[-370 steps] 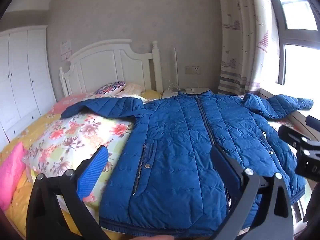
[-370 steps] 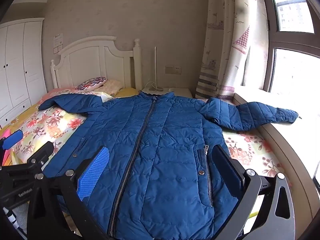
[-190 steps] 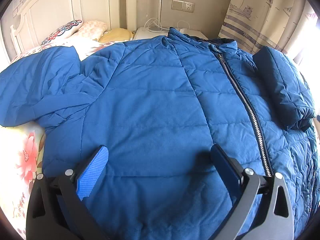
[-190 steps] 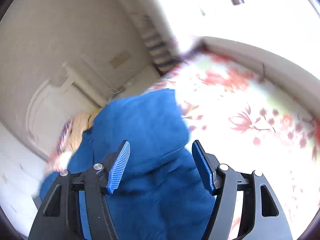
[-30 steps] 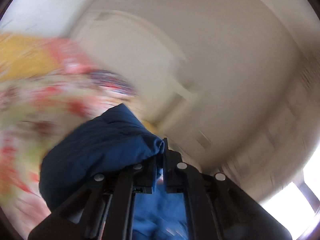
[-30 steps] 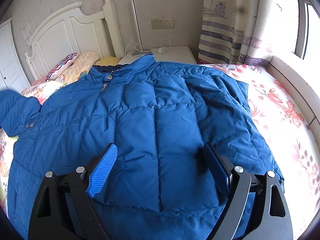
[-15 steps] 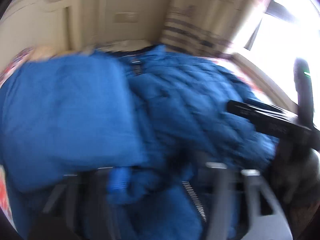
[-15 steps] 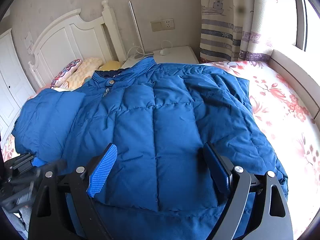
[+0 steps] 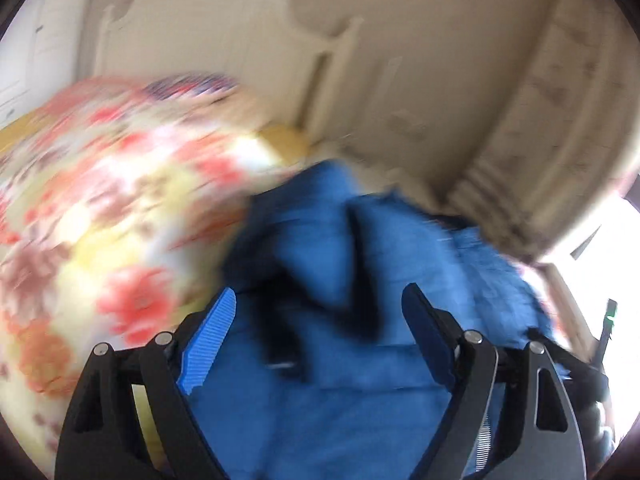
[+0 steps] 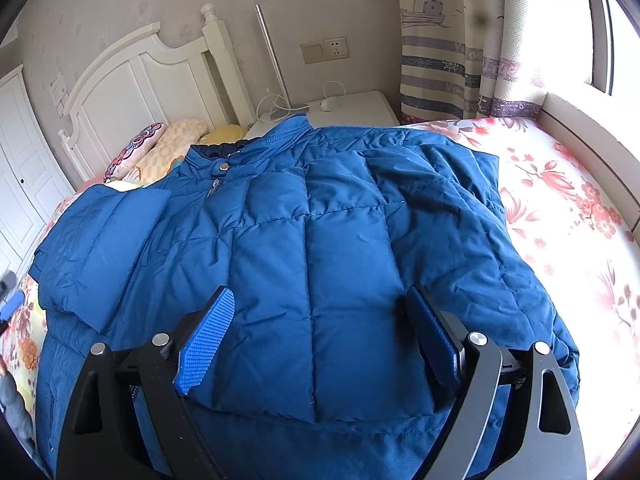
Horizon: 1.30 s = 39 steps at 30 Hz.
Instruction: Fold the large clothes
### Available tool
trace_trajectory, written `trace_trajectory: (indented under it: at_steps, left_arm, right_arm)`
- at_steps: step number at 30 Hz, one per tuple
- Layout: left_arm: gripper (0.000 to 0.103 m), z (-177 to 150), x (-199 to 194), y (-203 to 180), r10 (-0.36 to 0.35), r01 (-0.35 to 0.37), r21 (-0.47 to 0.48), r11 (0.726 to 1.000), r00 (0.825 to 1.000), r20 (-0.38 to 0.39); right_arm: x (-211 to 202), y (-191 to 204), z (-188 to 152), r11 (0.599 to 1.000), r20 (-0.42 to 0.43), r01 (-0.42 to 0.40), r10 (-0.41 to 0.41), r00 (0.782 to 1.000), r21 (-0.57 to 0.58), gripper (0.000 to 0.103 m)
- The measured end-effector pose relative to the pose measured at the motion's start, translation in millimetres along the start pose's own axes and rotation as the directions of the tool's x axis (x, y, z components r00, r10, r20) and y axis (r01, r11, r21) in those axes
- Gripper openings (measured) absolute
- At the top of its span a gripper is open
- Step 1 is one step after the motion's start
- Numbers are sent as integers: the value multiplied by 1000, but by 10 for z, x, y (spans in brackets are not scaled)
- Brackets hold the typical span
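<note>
Though the left view is smeared with blur, the right view is sharp enough to read the state of the fold.

Jacket: the blue quilted jacket (image 10: 320, 248) lies front up on the bed (image 10: 568, 216), collar toward the white headboard (image 10: 132, 80).
Window-side sleeve: the sleeve (image 10: 452, 184) nearer the window looks folded in across the chest, its edge lying over the quilted panels.
Wardrobe-side sleeve: the other sleeve (image 10: 100, 248) lies doubled over as a flat slab on that shoulder and flank, so both sleeves seem tucked in.
Hem: the lower part of the body, as far as I can see, is flat and not yet brought up toward the collar.
Progress: I judge the sleeve folds done and the body fold, bottom to top, left to do; roughly midway.
Right gripper (image 10: 316, 336): its fingers stand wide apart over the lower front of the jacket, holding nothing.
Left gripper (image 9: 320, 332): its fingers are spread wide too, with blue fabric showing beyond and between them; the blur hides whether they touch it, but they are not clamped on it.
Surroundings: floral bedding (image 9: 100, 208) to the wardrobe side, pillows (image 10: 160, 152) by the headboard, a nightstand (image 10: 352, 108) and striped curtain (image 10: 452, 48) beyond.
</note>
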<state>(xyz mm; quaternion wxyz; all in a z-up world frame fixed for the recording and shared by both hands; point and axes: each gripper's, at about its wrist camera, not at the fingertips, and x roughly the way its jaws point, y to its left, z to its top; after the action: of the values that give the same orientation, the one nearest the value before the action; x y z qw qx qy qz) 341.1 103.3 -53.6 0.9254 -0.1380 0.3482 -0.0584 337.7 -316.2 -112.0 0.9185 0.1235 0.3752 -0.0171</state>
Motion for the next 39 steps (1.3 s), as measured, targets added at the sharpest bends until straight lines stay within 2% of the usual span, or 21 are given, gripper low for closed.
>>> trace_trajectory:
  at_steps: [2,6,8,9,10,13,16,19,22,23,25,27,31,33,34,35,36,37,39]
  left_arm:
    - [81,-7,65,52,41,-41,18,999,998,-46]
    - [81,-130,152,-64,41,-30,98,995,993,-112]
    - [81,-222,292,-227,102,-74,189,979,984,-144]
    - [81,-249,396,-279,176,-136,236,962,972,-154]
    - [83,-266,479,-295,208,-165,249,954,965,-157]
    - [89,-314,642,-196,219,-183,220,958,963,-154]
    - [91,-310,641,-140,202,-173,199,965,970,-138]
    - [93,-294,653,-37,161,-138,152,979,975,-154]
    - [94,-287,681,24,139,-118,127,985,976,-165]
    - [94,-291,687,20,143,-122,134,984,976,-163]
    - [94,-302,685,-9,158,-134,153,979,975,-154]
    - [95,-307,683,-21,165,-141,160,977,975,-150]
    - [97,-308,688,-4,158,-135,146,980,975,-159]
    - [97,-307,694,1,156,-133,143,981,974,-162]
    - [97,-309,695,-1,156,-133,142,981,974,-163]
    - [97,-309,698,1,155,-133,141,981,974,-165]
    - [98,-311,700,4,154,-131,139,982,974,-167]
    - [98,-308,702,10,153,-130,137,982,974,-168]
    - [98,-308,705,17,149,-127,133,983,974,-169]
  right_arm:
    - [3,12,-1,1000,-3,9,-9,1000,-7,83]
    - [18,33,-1,1000,-11,21,-22,1000,-16,83]
    - [22,38,-5,1000,-13,23,-23,1000,-18,83]
    - [27,43,-3,1000,-15,24,-25,1000,-19,83]
    - [31,44,-2,999,-18,25,-26,1000,-21,84]
    - [3,59,-5,999,-1,24,-24,1000,-31,83]
    - [-129,127,-30,997,67,32,-27,997,-67,81]
    - [-285,470,-105,980,116,22,2,993,-199,75]
    - [-393,1049,-242,918,110,-31,81,991,-396,75]
    - [-419,1328,-312,869,104,-42,106,989,-493,75]
    - [-416,1723,-407,787,85,-61,143,986,-614,74]
    - [-330,2027,-450,721,80,-47,142,987,-692,72]
    - [7,2378,-447,659,-1,-87,130,992,-747,70]
    - [115,2432,-441,654,-9,-91,128,992,-751,66]
    - [131,2424,-425,657,-6,-99,143,990,-748,55]
    - [90,2373,-385,674,-3,-127,183,983,-727,49]
    - [-8,2310,-338,704,2,-162,226,974,-692,36]
    - [-141,2176,-249,748,19,-212,288,958,-629,28]
    - [-405,1802,-63,832,86,-295,376,923,-470,24]
